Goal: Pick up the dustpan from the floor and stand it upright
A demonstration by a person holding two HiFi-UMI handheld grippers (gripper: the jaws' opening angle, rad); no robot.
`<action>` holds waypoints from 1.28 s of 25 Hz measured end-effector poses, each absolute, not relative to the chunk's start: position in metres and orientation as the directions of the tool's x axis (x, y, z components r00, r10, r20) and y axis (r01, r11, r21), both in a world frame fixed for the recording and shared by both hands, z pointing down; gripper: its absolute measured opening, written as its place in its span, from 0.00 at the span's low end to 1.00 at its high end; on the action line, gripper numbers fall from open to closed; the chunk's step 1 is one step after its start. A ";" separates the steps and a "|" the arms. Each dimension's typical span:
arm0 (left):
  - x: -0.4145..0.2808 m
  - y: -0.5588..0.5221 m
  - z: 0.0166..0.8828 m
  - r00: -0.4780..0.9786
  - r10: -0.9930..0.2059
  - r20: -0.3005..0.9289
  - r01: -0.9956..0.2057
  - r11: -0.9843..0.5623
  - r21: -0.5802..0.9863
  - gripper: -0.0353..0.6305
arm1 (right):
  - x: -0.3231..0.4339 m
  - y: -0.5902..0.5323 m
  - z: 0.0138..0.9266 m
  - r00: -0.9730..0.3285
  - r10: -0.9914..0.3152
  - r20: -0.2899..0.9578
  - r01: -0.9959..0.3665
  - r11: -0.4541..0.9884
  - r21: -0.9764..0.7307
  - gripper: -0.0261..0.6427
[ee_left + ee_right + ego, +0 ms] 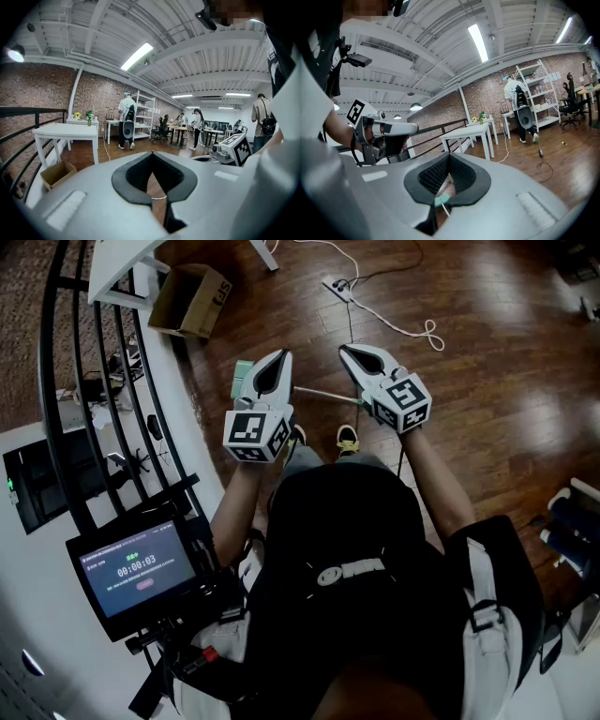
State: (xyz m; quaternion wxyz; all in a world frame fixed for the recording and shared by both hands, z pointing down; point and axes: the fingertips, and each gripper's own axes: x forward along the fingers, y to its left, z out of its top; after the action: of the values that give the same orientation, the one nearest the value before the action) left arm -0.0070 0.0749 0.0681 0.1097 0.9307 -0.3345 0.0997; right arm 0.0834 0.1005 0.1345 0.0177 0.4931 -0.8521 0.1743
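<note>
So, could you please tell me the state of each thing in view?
dustpan: lying on the floor, not held
left gripper: shut, empty
right gripper: shut, empty
box: open
screen: lit

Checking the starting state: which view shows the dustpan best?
Head view: the dustpan lies on the floor, pan partly hidden by the left gripper. Right gripper view catches only a green sliver; left gripper view shows none.
</note>
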 end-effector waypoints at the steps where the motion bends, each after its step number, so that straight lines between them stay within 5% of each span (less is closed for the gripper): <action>1: -0.008 0.078 0.069 0.760 -0.593 0.265 -0.639 -0.757 0.138 0.08 | 0.090 0.107 0.138 -0.505 -0.835 0.218 -0.853 0.444 -0.275 0.05; 5: -0.002 0.063 0.096 0.767 -0.562 0.309 -0.619 -0.774 0.130 0.08 | 0.125 0.104 0.178 -0.487 -0.824 0.290 -0.868 0.420 -0.264 0.05; 15: 0.036 0.045 0.318 0.784 -0.314 0.535 -0.518 -0.806 0.286 0.08 | 0.184 0.168 0.428 -0.393 -0.657 0.644 -0.918 0.319 -0.235 0.06; 23: 0.006 0.077 0.531 0.733 -0.225 0.642 -0.557 -0.740 0.377 0.08 | 0.162 0.209 0.713 -0.420 -0.474 0.774 -0.907 0.253 -0.337 0.22; 32: -0.032 0.092 0.626 0.712 -0.218 0.667 -0.576 -0.725 0.378 0.08 | 0.150 0.237 0.912 -0.447 -0.302 0.842 -0.776 0.599 -0.197 0.34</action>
State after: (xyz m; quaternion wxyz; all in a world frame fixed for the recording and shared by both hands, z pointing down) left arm -0.0317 0.0921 0.6258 0.2942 0.8773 -0.2262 0.3044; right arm 0.1496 0.2370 0.9119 0.4031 0.3378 -0.7980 0.2942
